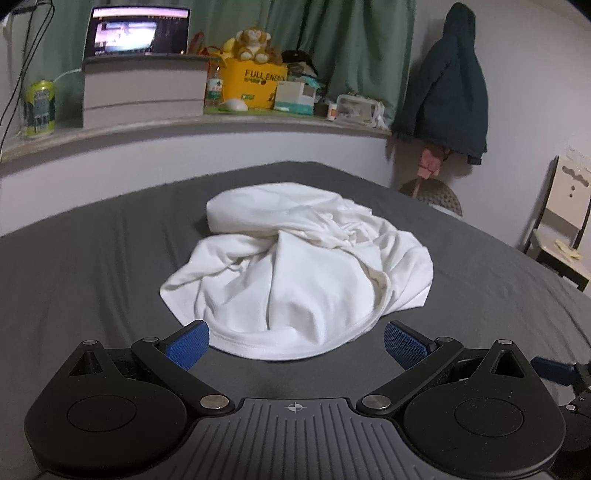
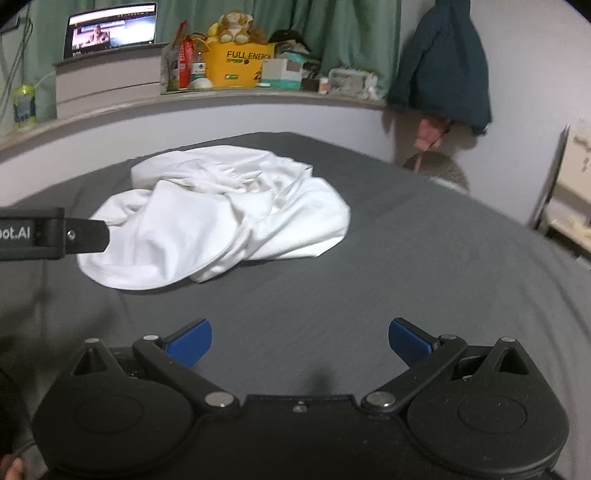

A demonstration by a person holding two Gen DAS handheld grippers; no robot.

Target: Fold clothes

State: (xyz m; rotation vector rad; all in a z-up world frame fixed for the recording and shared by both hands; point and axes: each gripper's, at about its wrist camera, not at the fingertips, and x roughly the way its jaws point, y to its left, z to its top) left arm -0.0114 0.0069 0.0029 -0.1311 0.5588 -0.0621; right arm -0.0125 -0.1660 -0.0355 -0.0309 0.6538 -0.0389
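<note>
A crumpled white garment [image 1: 295,266] lies bunched in a heap on the dark grey bed sheet [image 1: 92,258]. My left gripper [image 1: 297,341] is open, its blue pads on either side of the garment's near hem, just short of it. In the right wrist view the same garment [image 2: 221,218] lies ahead and to the left. My right gripper [image 2: 300,339] is open over bare sheet [image 2: 406,258], well short of the cloth. The left gripper's black body [image 2: 51,234] reaches in from the left edge beside the heap. Part of the right gripper [image 1: 554,369] shows at the lower right of the left wrist view.
Behind the bed runs a shelf [image 1: 221,122] with a laptop [image 1: 138,31], stacked boxes, a yellow box [image 1: 256,83] topped by a plush monkey, and a green can [image 1: 38,109]. A dark jacket [image 1: 447,85] hangs in the corner. A chair [image 1: 561,229] stands at the right.
</note>
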